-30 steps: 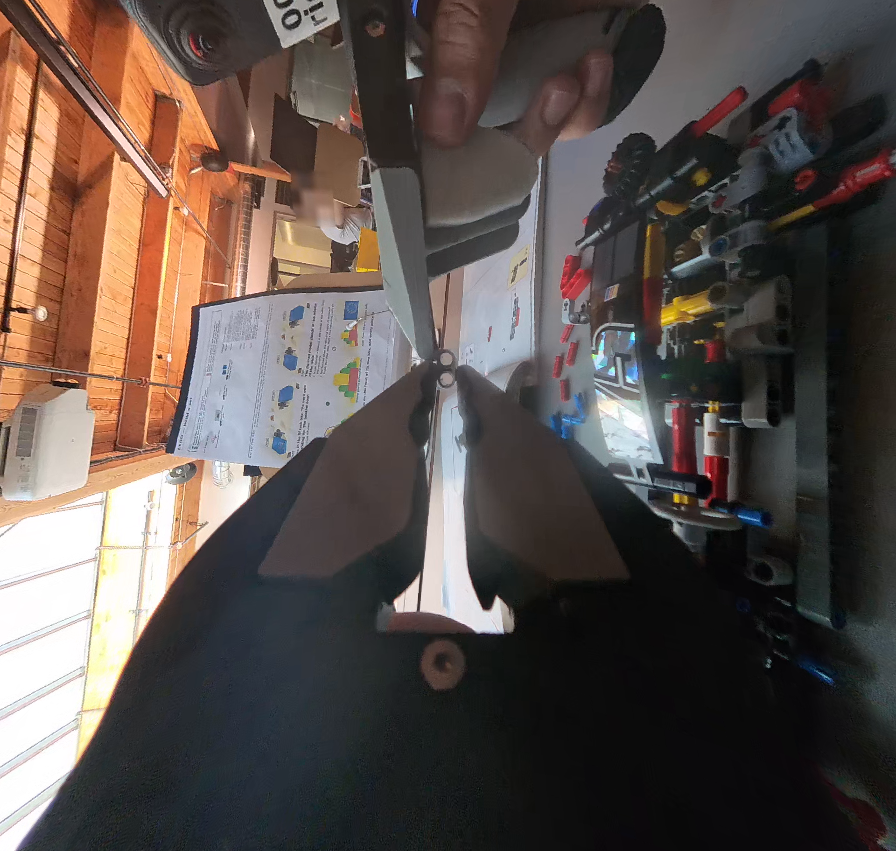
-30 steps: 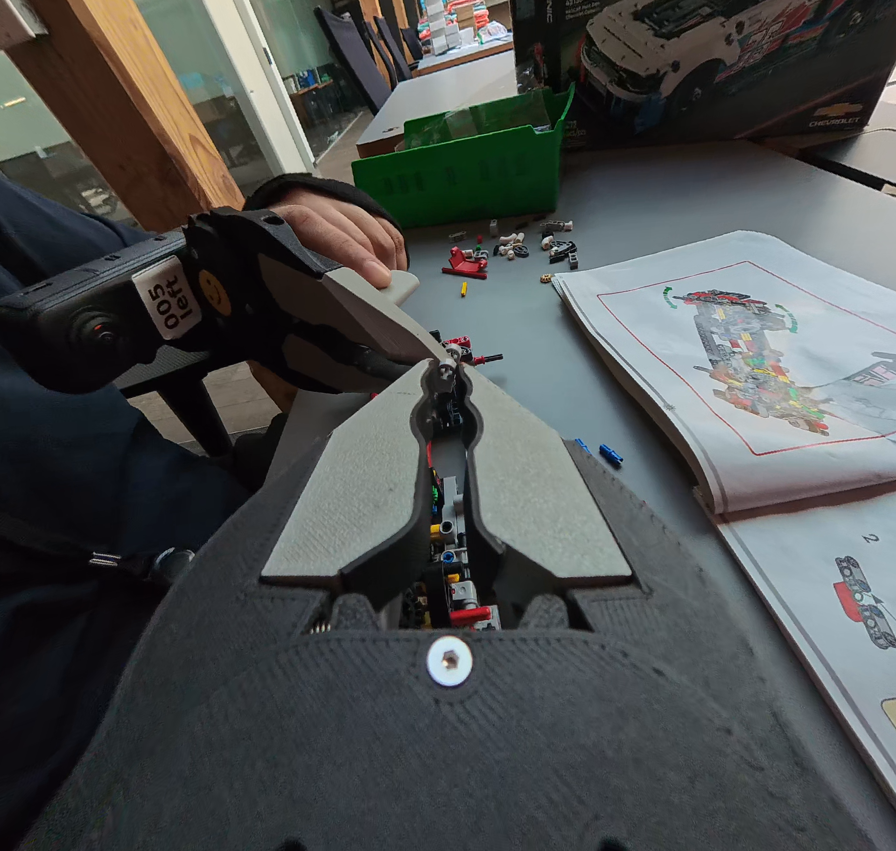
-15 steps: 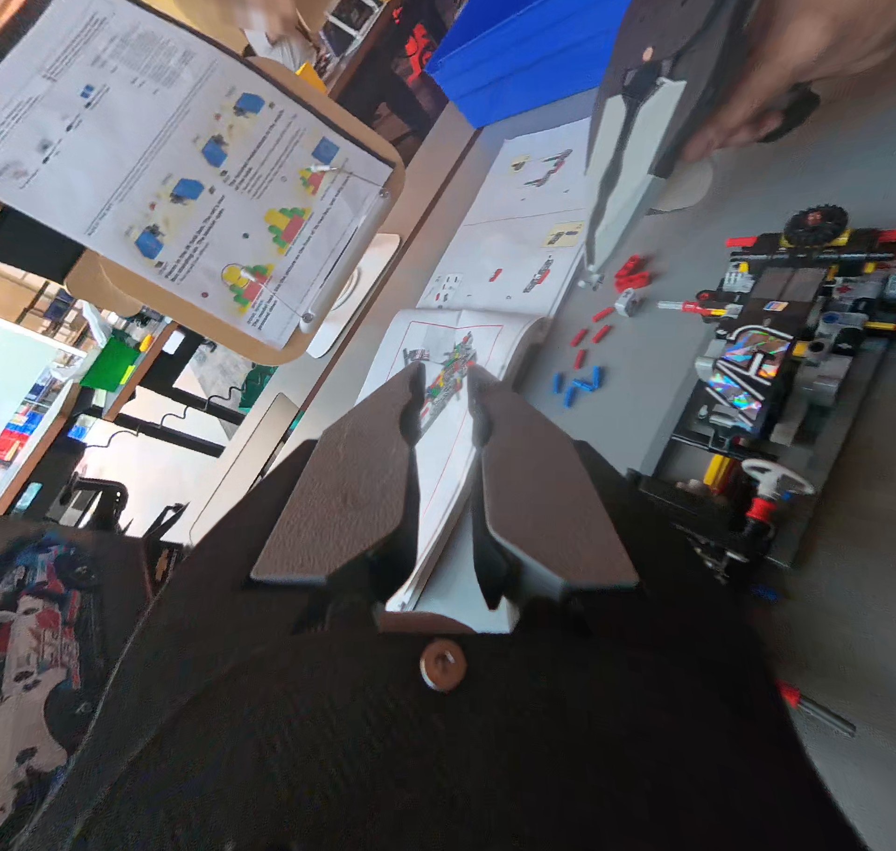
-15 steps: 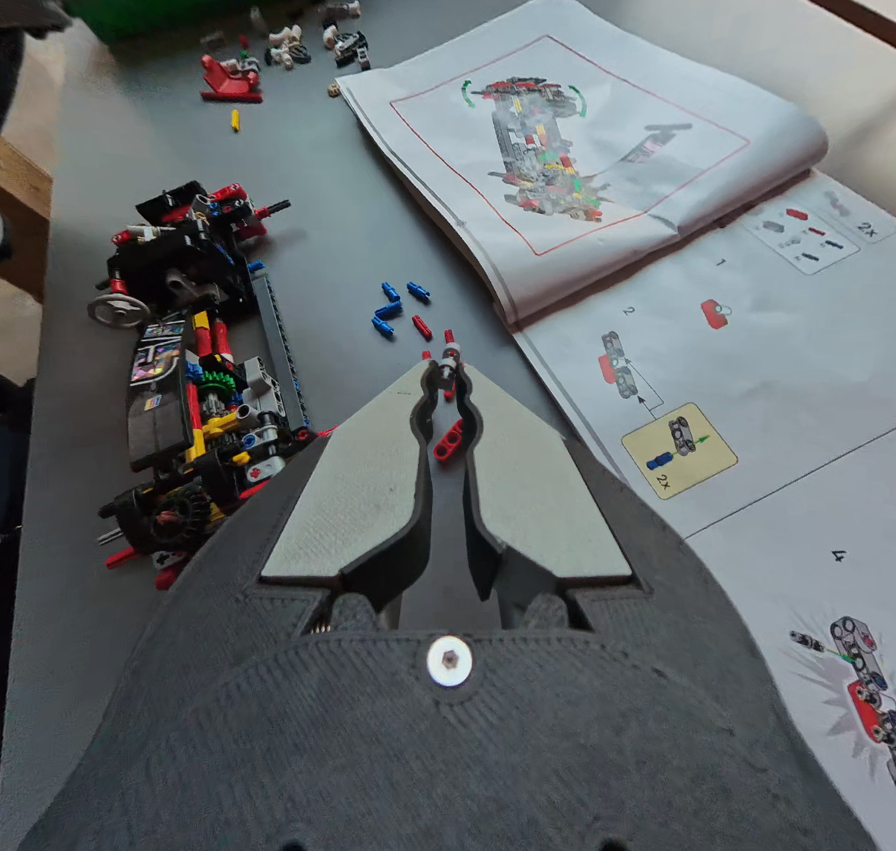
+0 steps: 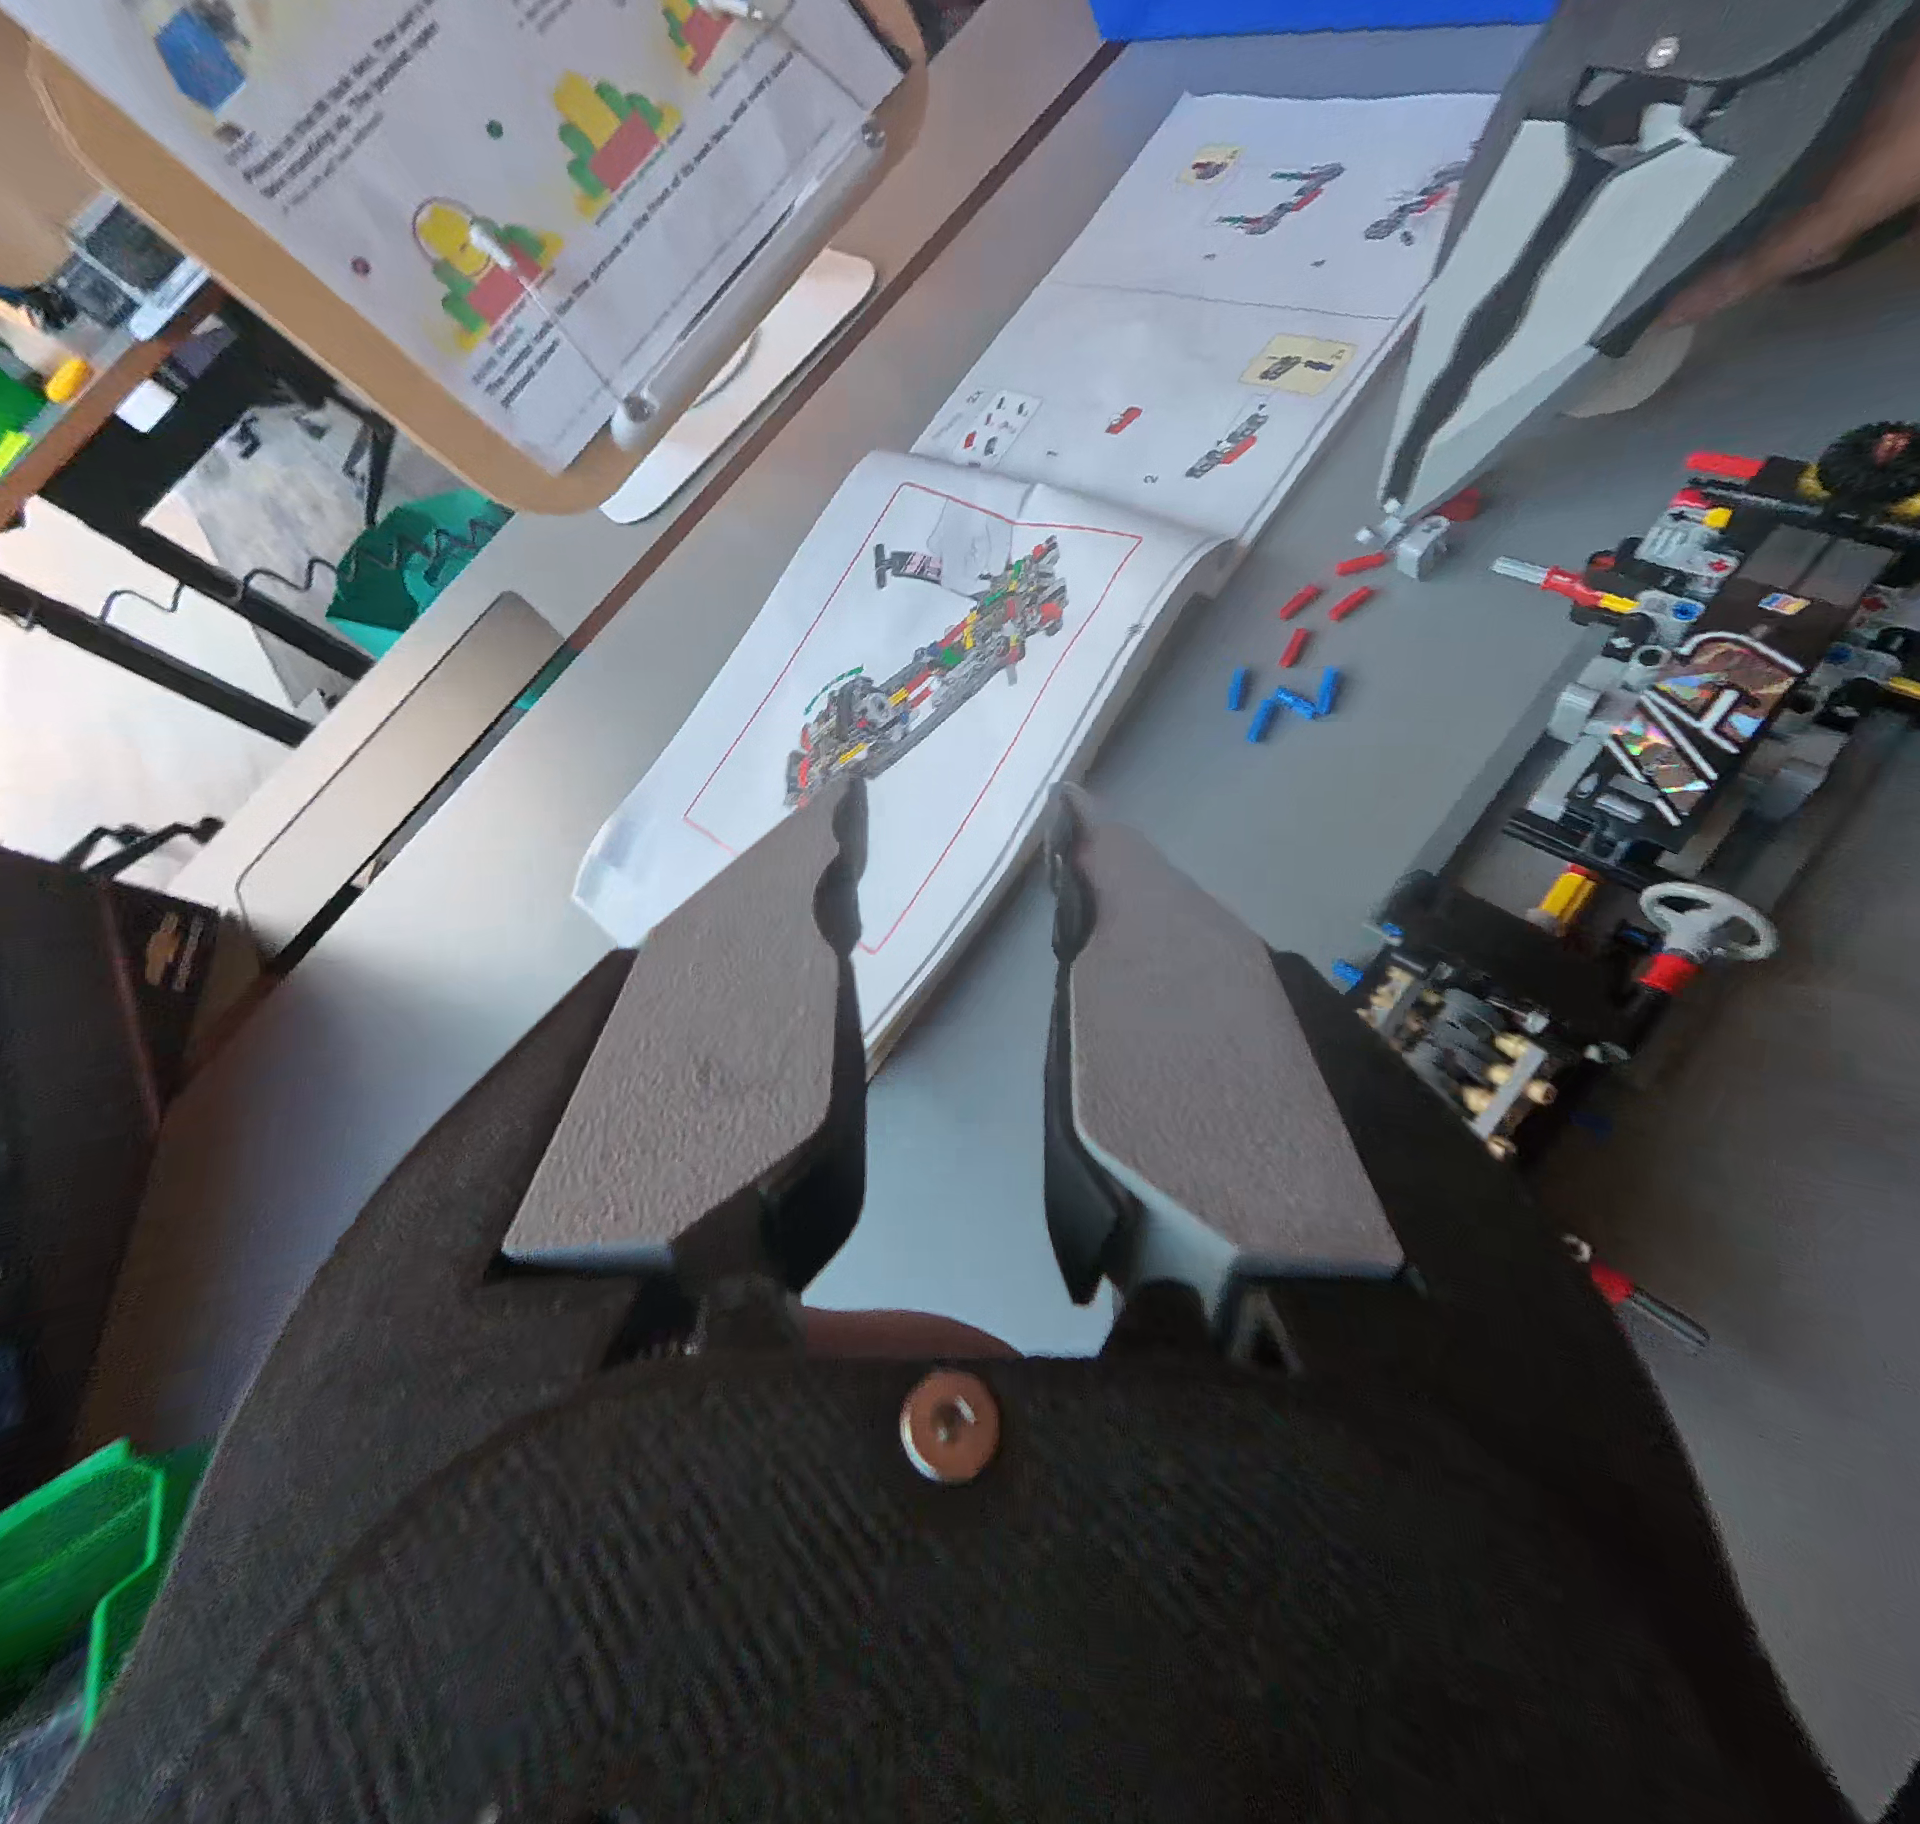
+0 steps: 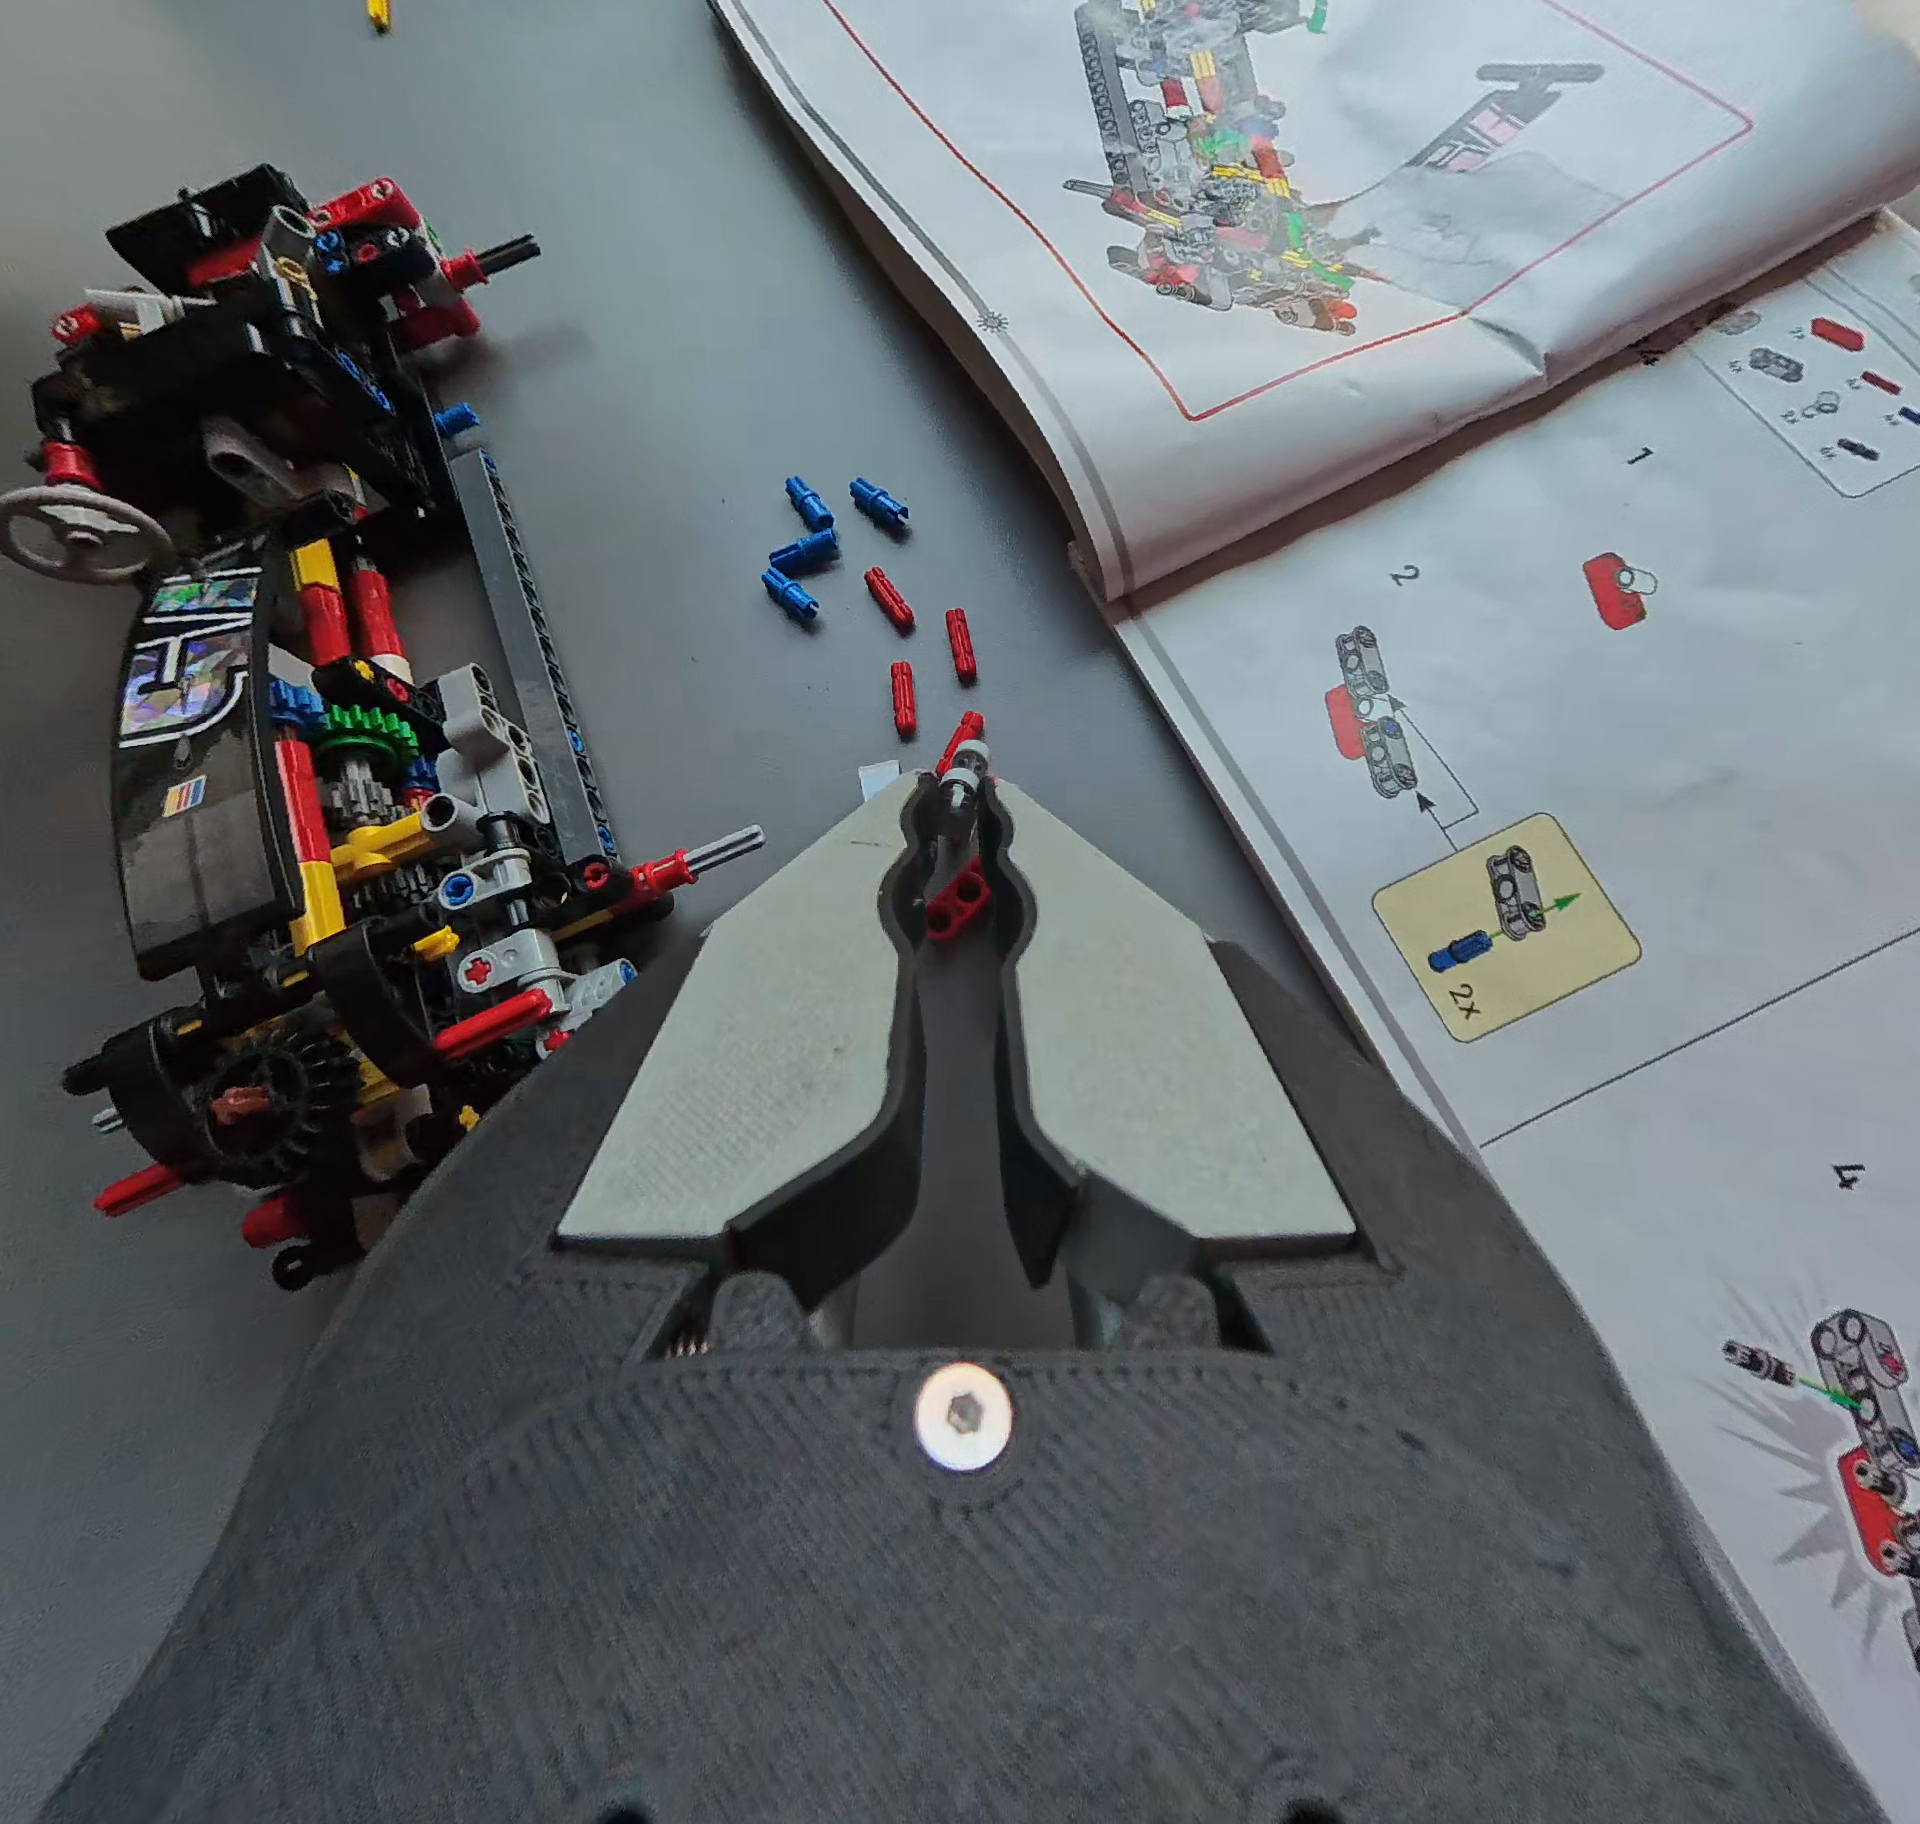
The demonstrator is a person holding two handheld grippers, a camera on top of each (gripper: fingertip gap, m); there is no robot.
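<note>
Four blue pins [image 6: 821,543], four red pins [image 6: 920,652], one booklet [image 6: 1455,527].

Left tool [image 5: 951,818] hangs with its fingers spread wide, nothing between them. Right tool [image 6: 961,792] tips down, fingertips [image 6: 920,803] nearly together, pinching a small grey piece [image 6: 966,772] at the very tip.

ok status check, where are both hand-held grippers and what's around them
Left hand-held gripper open, empty, over the instruction booklet. Right hand-held gripper shut on small grey piece, low over table beside red pins. Car chassis off to its left.
</note>
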